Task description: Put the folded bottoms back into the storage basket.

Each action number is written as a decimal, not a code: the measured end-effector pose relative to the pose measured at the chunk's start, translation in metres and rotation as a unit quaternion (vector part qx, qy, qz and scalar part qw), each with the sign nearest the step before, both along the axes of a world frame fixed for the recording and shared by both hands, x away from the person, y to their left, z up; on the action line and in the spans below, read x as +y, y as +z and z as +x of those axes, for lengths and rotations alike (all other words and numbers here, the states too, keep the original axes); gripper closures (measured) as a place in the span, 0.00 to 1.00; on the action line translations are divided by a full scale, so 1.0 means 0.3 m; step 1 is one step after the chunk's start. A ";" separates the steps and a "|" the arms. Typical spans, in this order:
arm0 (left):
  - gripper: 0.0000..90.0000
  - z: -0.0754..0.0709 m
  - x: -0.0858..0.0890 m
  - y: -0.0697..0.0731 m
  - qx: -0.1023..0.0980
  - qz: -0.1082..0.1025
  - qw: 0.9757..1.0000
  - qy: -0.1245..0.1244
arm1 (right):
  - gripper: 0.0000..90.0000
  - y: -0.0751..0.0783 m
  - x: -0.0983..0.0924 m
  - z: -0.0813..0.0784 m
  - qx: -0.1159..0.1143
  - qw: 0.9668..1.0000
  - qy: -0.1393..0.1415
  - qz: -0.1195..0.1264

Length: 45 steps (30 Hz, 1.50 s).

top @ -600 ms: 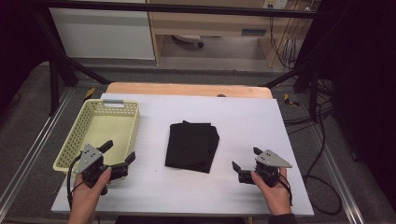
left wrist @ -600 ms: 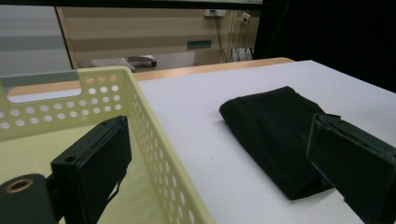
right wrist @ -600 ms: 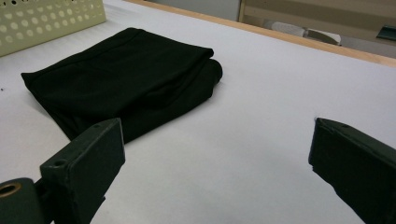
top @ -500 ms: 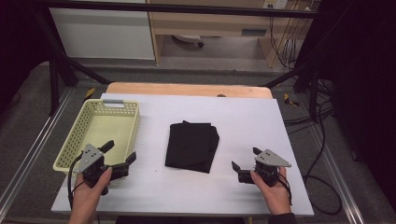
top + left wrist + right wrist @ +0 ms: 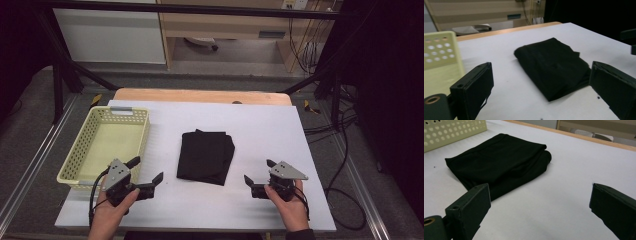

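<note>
Nothing has moved since the earlier frames: from above, the folded black cloth lies mid-table between the left gripper and right gripper, beside the yellow basket. Each gripper view shows spread, empty jaws facing the cloth.

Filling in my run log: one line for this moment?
left gripper: open | right gripper: open | black cloth: folded, untouched | basket: empty

Left gripper and right gripper, jaws wide apart, hand-held.
</note>
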State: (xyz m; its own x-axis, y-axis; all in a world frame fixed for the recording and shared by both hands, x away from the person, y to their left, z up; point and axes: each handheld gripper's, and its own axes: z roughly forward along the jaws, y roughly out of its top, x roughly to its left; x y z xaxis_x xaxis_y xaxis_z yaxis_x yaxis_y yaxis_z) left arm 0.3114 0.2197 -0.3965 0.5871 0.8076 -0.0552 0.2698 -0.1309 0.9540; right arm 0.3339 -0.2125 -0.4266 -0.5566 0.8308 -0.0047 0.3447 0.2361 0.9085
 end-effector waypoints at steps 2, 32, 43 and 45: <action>0.06 -0.007 -0.035 -0.015 0.002 0.010 1.000 -0.010 | 0.04 0.002 0.008 -0.001 0.001 1.000 0.003 -0.002; 0.51 0.209 -0.273 -0.210 0.133 0.156 0.977 -0.064 | 0.04 -0.016 0.045 0.001 0.029 0.999 0.012 -0.012; 0.92 0.217 -0.277 -0.209 0.141 0.133 0.977 -0.087 | 0.04 -0.020 0.065 -0.001 0.032 0.999 0.019 -0.018; 0.93 0.204 -0.272 -0.208 0.145 0.131 0.977 -0.088 | 0.04 -0.019 0.071 -0.008 0.034 0.999 0.018 -0.019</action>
